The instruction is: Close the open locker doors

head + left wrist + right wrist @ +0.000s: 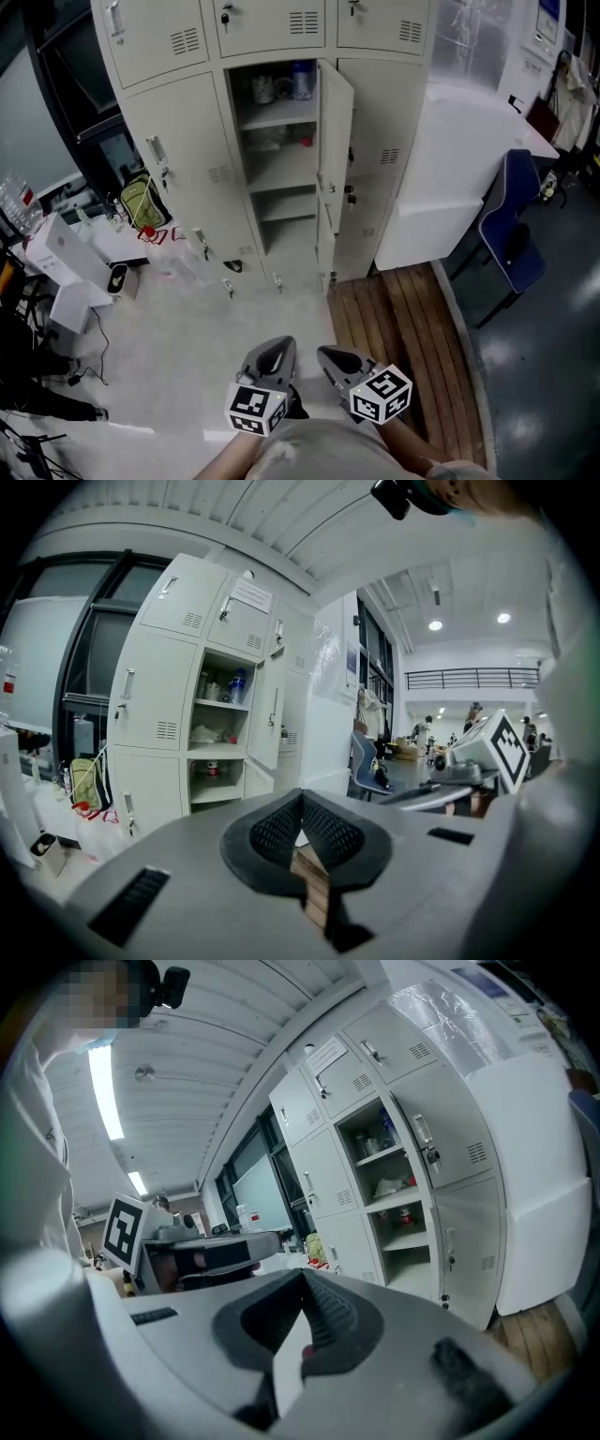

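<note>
A bank of cream lockers (178, 159) stands ahead of me in the head view. Its middle column (278, 141) is open, showing shelves with bottles and small items. The upper door (335, 131) and a lower door (325, 246) both hang swung out to the right. My left gripper (278, 353) and right gripper (330, 356) are low in front of my body, far from the lockers, both shut and empty. The open column (220, 742) with its door (268, 724) lies beyond my left gripper (302, 797). Past my right gripper (305, 1277) the same compartments (389, 1194) and door (441, 1147) show.
A white cabinet (450, 178) stands right of the lockers, with a blue chair (511, 225) beside it. Wooden boards (394, 319) cover the floor at right. White boxes (66, 258), a green bag (141, 202) and cables (56, 375) crowd the left side.
</note>
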A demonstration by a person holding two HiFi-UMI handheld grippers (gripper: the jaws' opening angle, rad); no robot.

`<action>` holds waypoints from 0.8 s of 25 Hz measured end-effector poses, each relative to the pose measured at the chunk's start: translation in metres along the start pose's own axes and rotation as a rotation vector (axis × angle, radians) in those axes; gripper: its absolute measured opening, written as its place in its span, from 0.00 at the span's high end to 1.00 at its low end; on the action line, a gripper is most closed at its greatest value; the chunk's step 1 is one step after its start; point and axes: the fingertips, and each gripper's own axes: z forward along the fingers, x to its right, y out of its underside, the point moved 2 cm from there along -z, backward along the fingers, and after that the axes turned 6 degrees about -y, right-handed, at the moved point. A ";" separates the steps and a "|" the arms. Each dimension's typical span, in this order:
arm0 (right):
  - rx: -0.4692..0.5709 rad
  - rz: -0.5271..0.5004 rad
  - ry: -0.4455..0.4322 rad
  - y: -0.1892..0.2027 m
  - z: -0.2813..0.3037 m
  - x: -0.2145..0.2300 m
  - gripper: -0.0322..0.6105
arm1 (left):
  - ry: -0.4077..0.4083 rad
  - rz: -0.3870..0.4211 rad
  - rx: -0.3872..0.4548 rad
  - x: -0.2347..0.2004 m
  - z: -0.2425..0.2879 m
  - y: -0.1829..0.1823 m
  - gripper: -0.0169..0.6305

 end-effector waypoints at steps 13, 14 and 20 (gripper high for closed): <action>-0.029 0.031 0.057 -0.059 0.105 0.063 0.91 | 0.064 -0.012 -0.008 -0.102 0.088 -0.045 0.95; -0.032 0.029 0.063 -0.063 0.113 0.068 0.91 | 0.069 -0.014 -0.007 -0.109 0.094 -0.049 0.95; -0.037 0.030 0.101 -0.084 0.154 0.091 0.91 | 0.097 -0.017 -0.008 -0.153 0.128 -0.064 0.95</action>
